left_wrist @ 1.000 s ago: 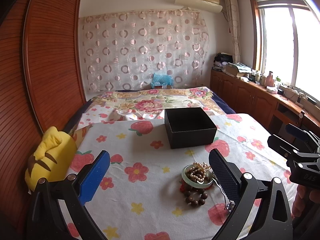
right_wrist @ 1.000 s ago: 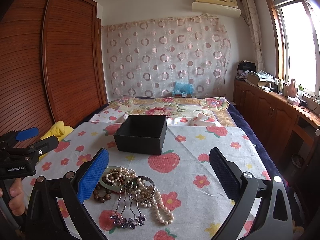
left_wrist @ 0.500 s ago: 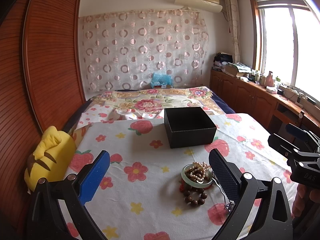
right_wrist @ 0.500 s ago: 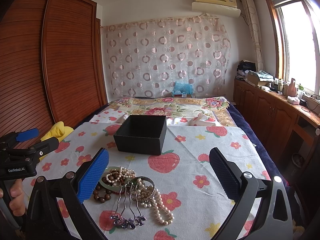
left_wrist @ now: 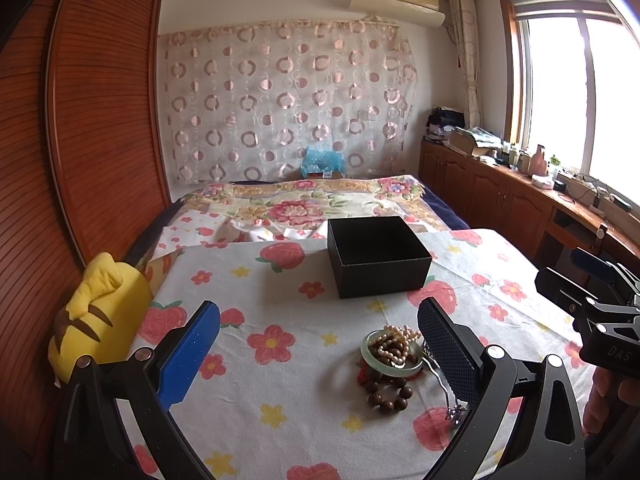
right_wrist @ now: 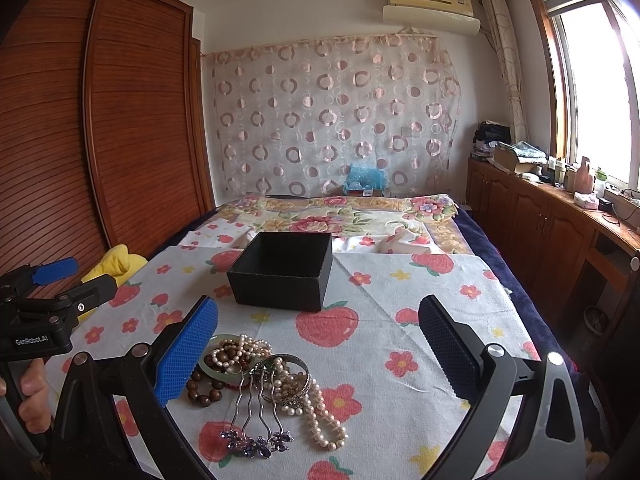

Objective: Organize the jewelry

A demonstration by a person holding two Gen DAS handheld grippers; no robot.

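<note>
Nothing has shifted across the last second: my two grippers hang where they were and the pile lies untouched, so by my reading the sorting has not begun. At the left of the right-wrist frame, my left gripper (right_wrist: pixel 76 276) hovers level above the flowered cloth (right_wrist: pixel 380 344) on the bed, jaws spread wide and empty, a hand (right_wrist: pixel 30 396) wrapped round its handle. At lower centre lies the jewelry: a wooden bead bracelet (right_wrist: pixel 202 390), a green bangle (right_wrist: pixel 218 364) heaped with a pearl necklace (right_wrist: pixel 316 412), and a purple-flowered hair comb (right_wrist: pixel 256 420), all tangled and touching. Beyond them, mid-frame, the black box (right_wrist: pixel 282 276) stands open and empty. My right gripper (right_wrist: pixel 318 364) frames the pile low and level, jaws wide, holding nothing.
</note>
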